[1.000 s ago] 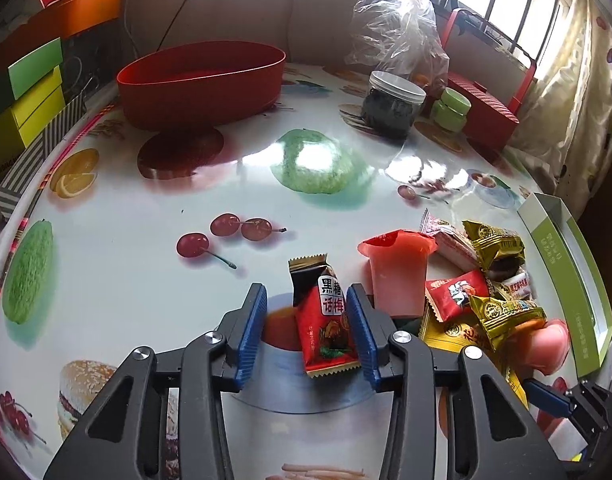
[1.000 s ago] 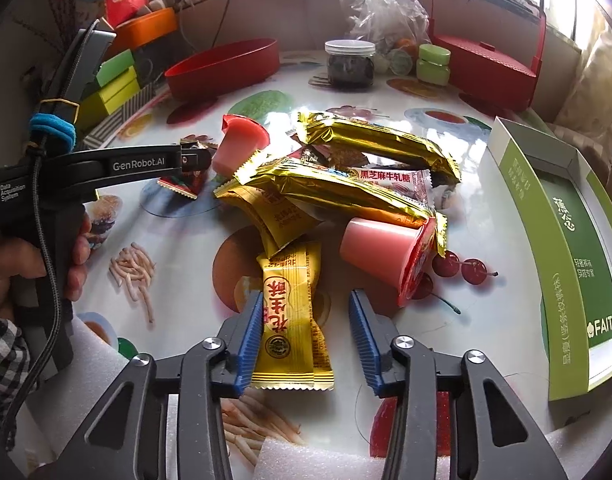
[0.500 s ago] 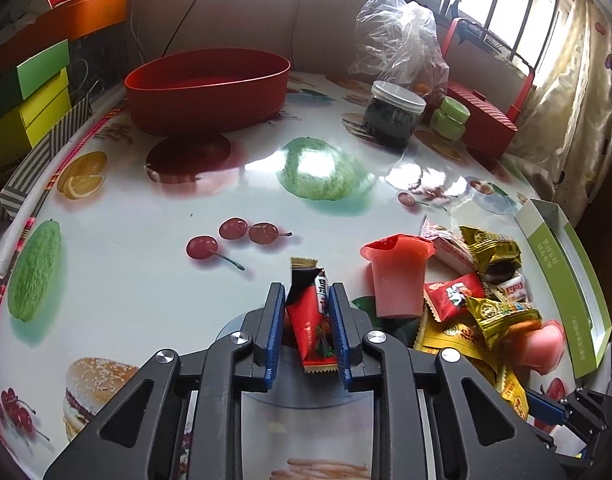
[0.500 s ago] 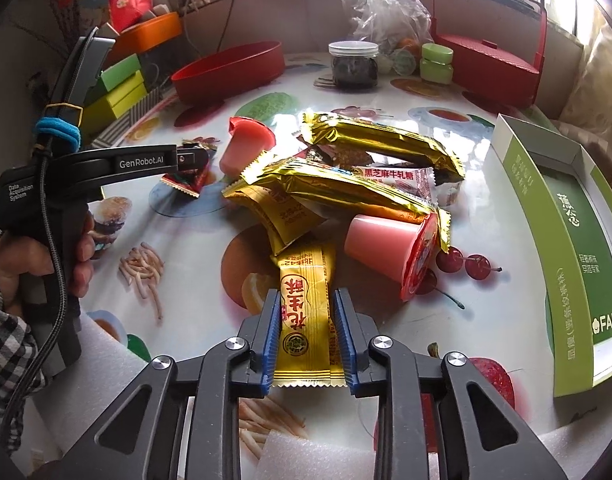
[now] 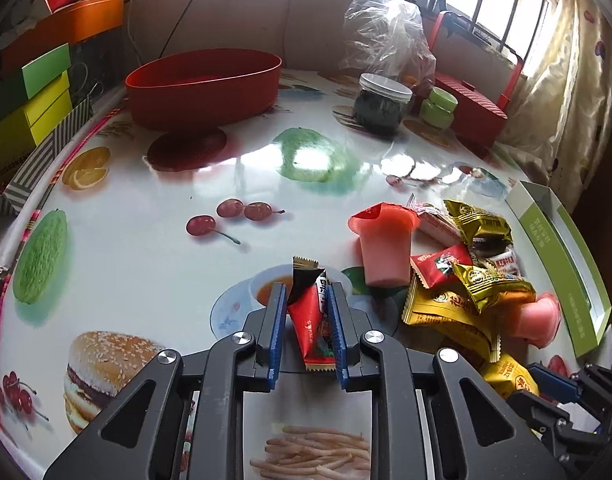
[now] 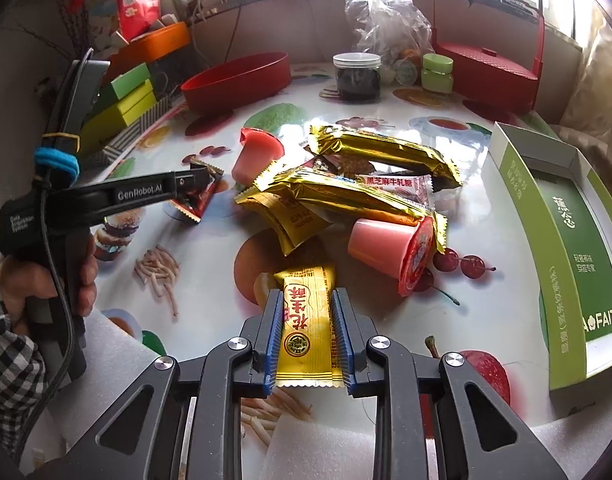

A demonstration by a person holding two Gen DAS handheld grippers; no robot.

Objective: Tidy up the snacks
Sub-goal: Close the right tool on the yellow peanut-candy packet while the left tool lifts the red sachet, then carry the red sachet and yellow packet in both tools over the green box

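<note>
Yellow foil sits between my right gripper (image 6: 307, 334) pads: the peanut bar (image 6: 307, 320) is clamped across its width, its long axis running straight ahead along the fingers, far end resting on the table (image 6: 210, 292). My left gripper (image 5: 306, 330) is likewise shut on the red packet (image 5: 310, 316), pinched edge-on so it stands tilted, black end pointing away from me. Both snacks are already in hand, so what matters next, I judge, is where they go. Just past the right gripper lies the pile (image 6: 345, 200) of gold wrappers and pink jelly cups, and to its right, near, the green box (image 6: 561, 240) with its long axis running away from me. Farther off and to the left sits the red tub (image 5: 204, 84), almost dead ahead of my left gripper with bare table between. So the left hand has the clear line to the tub; the right hand is nearer the box. Which container is meant I cannot tell
</note>
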